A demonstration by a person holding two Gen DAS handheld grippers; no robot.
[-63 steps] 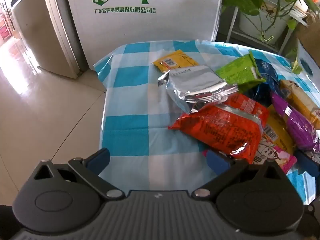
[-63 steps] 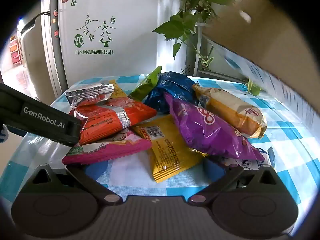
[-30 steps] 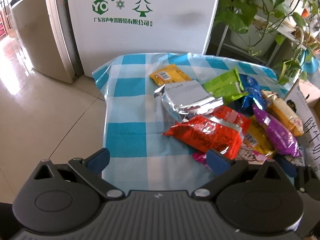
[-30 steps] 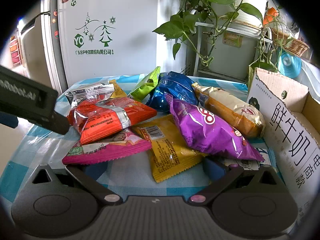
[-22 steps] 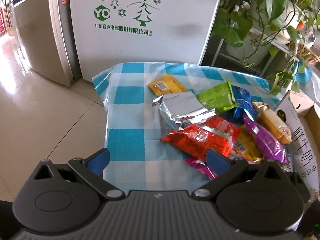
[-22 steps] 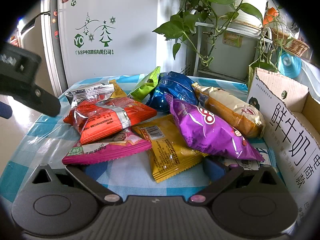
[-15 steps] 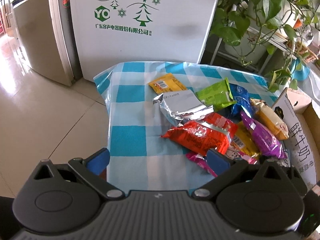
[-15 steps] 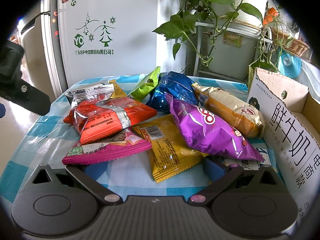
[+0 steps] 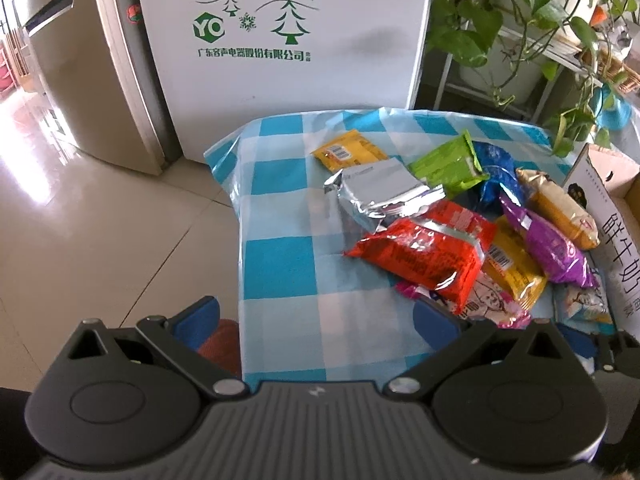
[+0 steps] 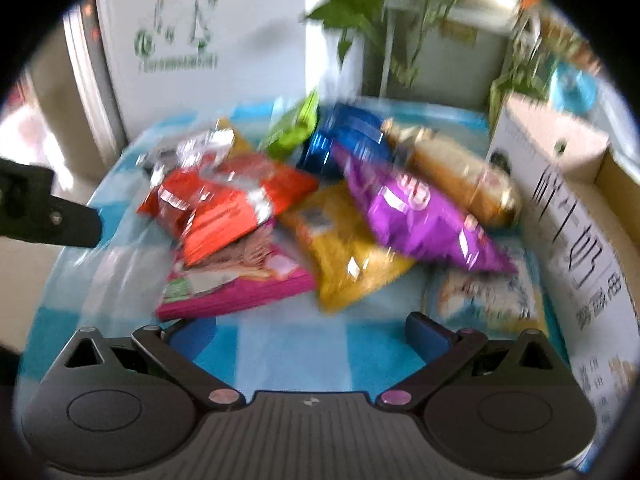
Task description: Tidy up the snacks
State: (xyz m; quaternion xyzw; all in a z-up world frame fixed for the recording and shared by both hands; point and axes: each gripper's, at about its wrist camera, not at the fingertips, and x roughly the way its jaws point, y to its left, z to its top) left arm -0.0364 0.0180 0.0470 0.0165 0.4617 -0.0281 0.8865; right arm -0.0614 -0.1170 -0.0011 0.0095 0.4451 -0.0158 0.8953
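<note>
Several snack packets lie in a heap on the blue-checked tablecloth (image 9: 280, 264): a red packet (image 9: 424, 252), a silver one (image 9: 380, 196), a green one (image 9: 448, 166), a purple one (image 9: 548, 240), a yellow one (image 9: 512, 272) and a pink one (image 9: 488, 304). My left gripper (image 9: 316, 320) is open and empty, held back above the table's near-left edge. My right gripper (image 10: 308, 336) is open and empty, above the cloth just in front of the pink packet (image 10: 240, 284) and yellow packet (image 10: 344, 256). The right wrist view is blurred by motion.
An open cardboard box (image 10: 576, 216) with Chinese print stands at the table's right side, also in the left wrist view (image 9: 616, 216). A white appliance (image 9: 288, 40) and potted plants (image 9: 520, 12) stand behind the table. Tiled floor (image 9: 80, 216) lies to the left.
My left gripper has pulled back and up from the packets, so more of the table shows. My right gripper has just risen and tilted down, blurring its view. No packet has moved.
</note>
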